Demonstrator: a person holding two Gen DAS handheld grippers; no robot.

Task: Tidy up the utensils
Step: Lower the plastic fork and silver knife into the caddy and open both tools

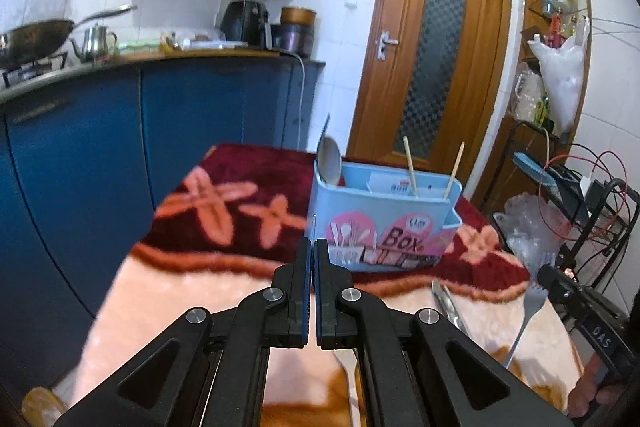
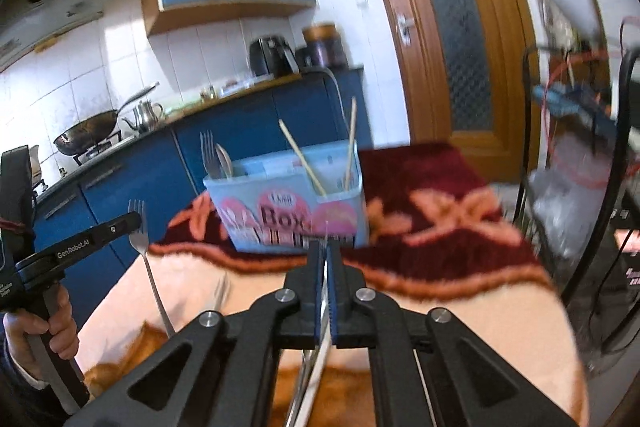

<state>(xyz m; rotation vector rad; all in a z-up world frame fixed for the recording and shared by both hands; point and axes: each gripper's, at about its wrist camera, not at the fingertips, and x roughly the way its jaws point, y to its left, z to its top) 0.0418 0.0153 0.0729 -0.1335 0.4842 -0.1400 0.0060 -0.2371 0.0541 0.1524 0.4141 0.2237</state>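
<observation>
A light blue utensil box [image 1: 384, 223] marked "Box" stands on the red and peach blanket; it also shows in the right wrist view [image 2: 288, 203]. It holds a spoon [image 1: 330, 159], a fork [image 2: 208, 153] and two chopsticks [image 1: 411, 167]. My left gripper [image 1: 313, 243] is shut on a fork seen edge-on; the right wrist view shows that fork [image 2: 141, 231] upright in it, left of the box. My right gripper [image 2: 327, 247] is shut on a thin metal utensil [image 2: 316, 367] whose handle runs down under the jaws. A fork [image 1: 528, 311] is clamped in a black gripper at the right edge of the left wrist view.
Metal tongs [image 1: 450, 305] lie on the blanket [image 1: 208, 307] near the front right. Blue kitchen cabinets [image 1: 160, 131] stand to the left, a wooden door [image 1: 432, 59] behind the box, and a black wire cart [image 1: 592, 211] with cables to the right.
</observation>
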